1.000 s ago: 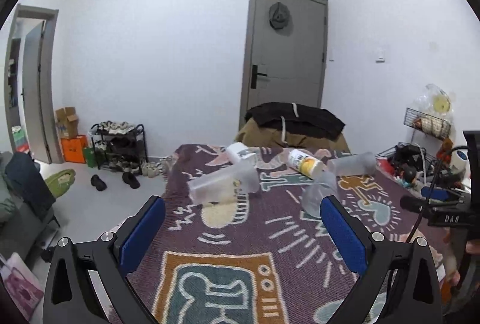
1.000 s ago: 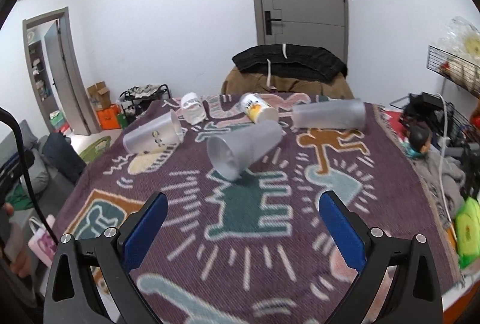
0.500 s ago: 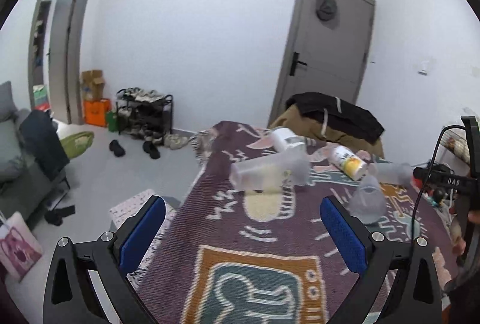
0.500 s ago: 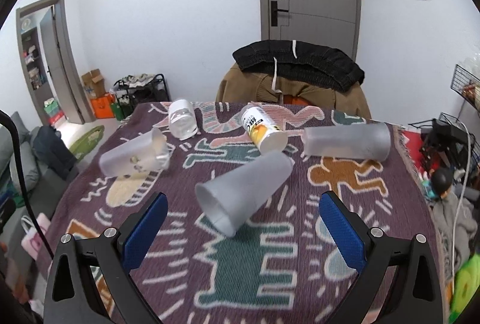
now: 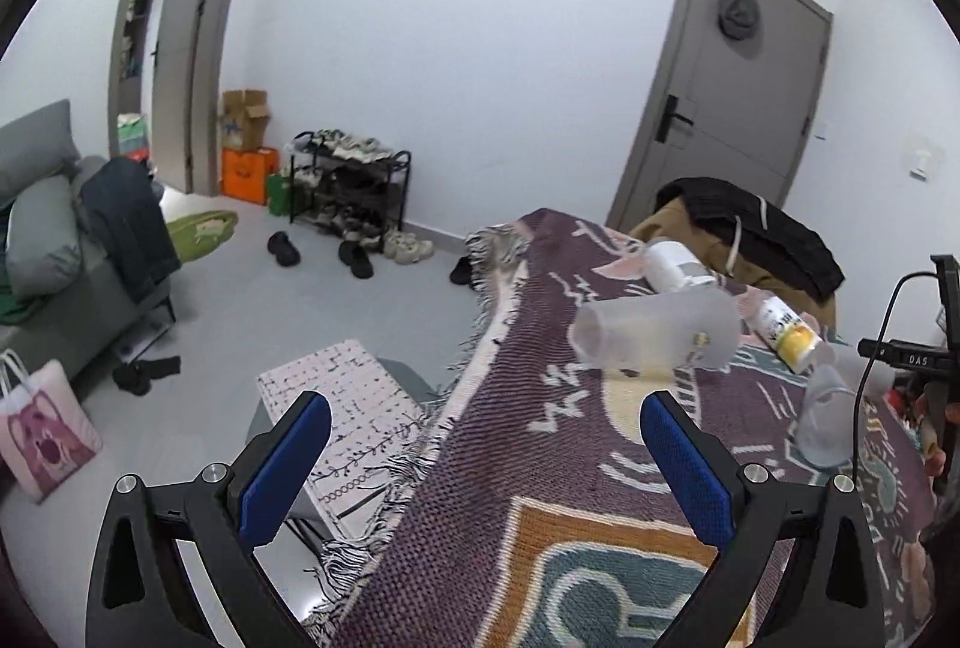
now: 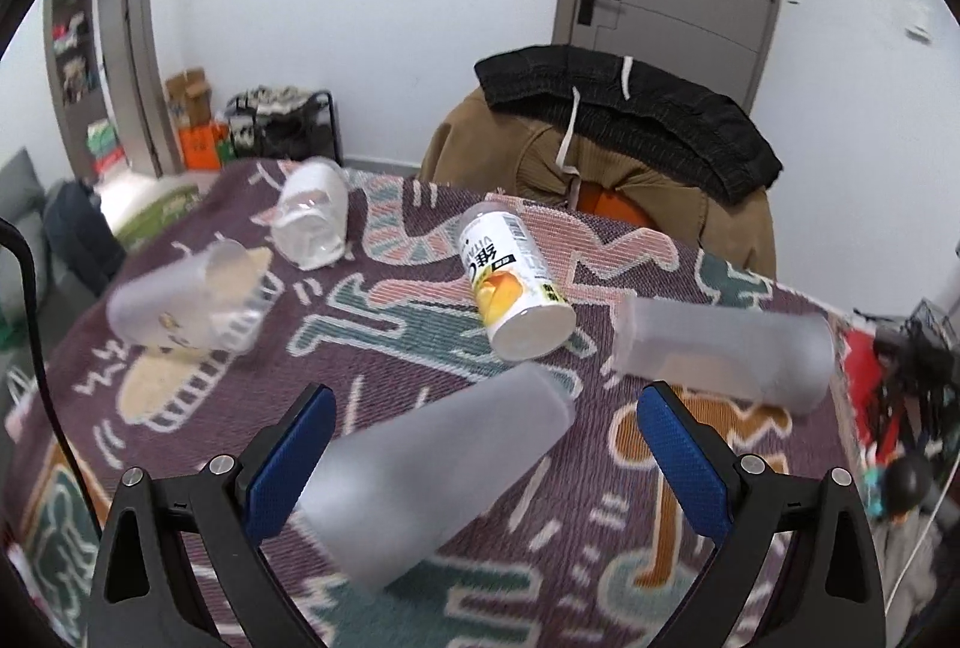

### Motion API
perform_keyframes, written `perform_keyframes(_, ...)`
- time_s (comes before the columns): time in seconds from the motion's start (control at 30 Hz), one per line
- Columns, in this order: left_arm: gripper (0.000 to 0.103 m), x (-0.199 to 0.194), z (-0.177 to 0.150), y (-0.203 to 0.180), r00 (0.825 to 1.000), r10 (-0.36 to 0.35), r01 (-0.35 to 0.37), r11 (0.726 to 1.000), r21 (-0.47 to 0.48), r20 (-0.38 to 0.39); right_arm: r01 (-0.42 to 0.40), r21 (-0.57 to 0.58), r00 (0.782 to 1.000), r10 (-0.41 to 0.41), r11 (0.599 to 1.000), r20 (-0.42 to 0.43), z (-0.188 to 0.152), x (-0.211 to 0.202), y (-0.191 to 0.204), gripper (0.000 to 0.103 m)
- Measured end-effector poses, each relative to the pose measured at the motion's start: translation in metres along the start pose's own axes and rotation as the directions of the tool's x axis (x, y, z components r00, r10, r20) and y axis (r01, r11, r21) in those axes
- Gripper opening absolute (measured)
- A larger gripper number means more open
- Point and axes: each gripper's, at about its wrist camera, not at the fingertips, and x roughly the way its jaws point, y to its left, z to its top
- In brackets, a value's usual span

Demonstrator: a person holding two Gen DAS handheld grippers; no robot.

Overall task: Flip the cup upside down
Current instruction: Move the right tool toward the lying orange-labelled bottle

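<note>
Several frosted plastic cups lie on their sides on a patterned purple cloth (image 6: 540, 528). The nearest cup (image 6: 438, 474) lies between the wide-apart blue pads of my right gripper (image 6: 480, 459), mouth toward the camera; the pads do not touch it. A second frosted cup (image 6: 726, 354) lies at the right, a third (image 6: 192, 306) at the left. In the left wrist view that third cup (image 5: 654, 330) lies ahead and to the right of my open left gripper (image 5: 486, 459), which hangs over the cloth's fringed left edge (image 5: 420, 444).
A small clear cup (image 6: 315, 213) and a bottle with an orange label (image 6: 510, 282) lie at the back of the cloth. A chair draped with jackets (image 6: 612, 138) stands behind. A patterned stool (image 5: 342, 420), shoe rack (image 5: 348, 186) and sofa (image 5: 54, 252) are on the left.
My right gripper has moved forward and down until the nearest cup lies between its pads. My left gripper has swung left, so the floor and stool now fill its view.
</note>
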Motion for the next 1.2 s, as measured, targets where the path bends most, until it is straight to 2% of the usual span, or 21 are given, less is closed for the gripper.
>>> perform_keyframes(0.37,0.103,0.026,0.004,0.017,0.999,0.042,-0.044,0.998,-0.054,-0.031,-0.020,-0.117,0.993,0.006,0.993,-0.119,0.033,0.070,-0.001,0.100)
perform_keyframes(0.73,0.103,0.038,0.008,0.028,0.996,0.080,-0.085,0.990,-0.110,-0.046,-0.004,-0.235,0.969,-0.054,0.972,-0.240,0.055,0.121,0.003,0.100)
perform_keyframes(0.87,0.103,0.039,0.009,0.028,0.995,0.082,-0.087,0.990,-0.111,-0.051,0.010,-0.278,0.963,-0.084,0.961,-0.257,0.058,0.136,0.007,0.100)
perform_keyframes(0.9,0.103,0.039,0.009,0.028,0.995,0.082,-0.087,0.990,-0.110,-0.050,0.017,-0.287,0.959,-0.096,0.958,-0.265,0.058,0.141,0.007,0.097)
perform_keyframes(1.0,0.103,0.040,0.009,0.028,0.995,0.082,-0.087,0.990,-0.113,-0.048,0.055,-0.314,0.947,-0.150,0.948,-0.285,0.060,0.154,0.007,0.063)
perform_keyframes(1.1,0.103,0.036,0.010,0.029,0.996,0.084,-0.088,0.990,-0.111,-0.038,0.036,-0.290,0.948,-0.125,0.956,-0.294,0.064,0.153,0.004,0.063)
perform_keyframes(1.2,0.103,0.030,0.011,0.035,0.995,0.093,-0.096,0.987,-0.127,-0.026,0.034,-0.285,0.961,-0.110,0.958,-0.255,0.068,0.138,0.004,0.063)
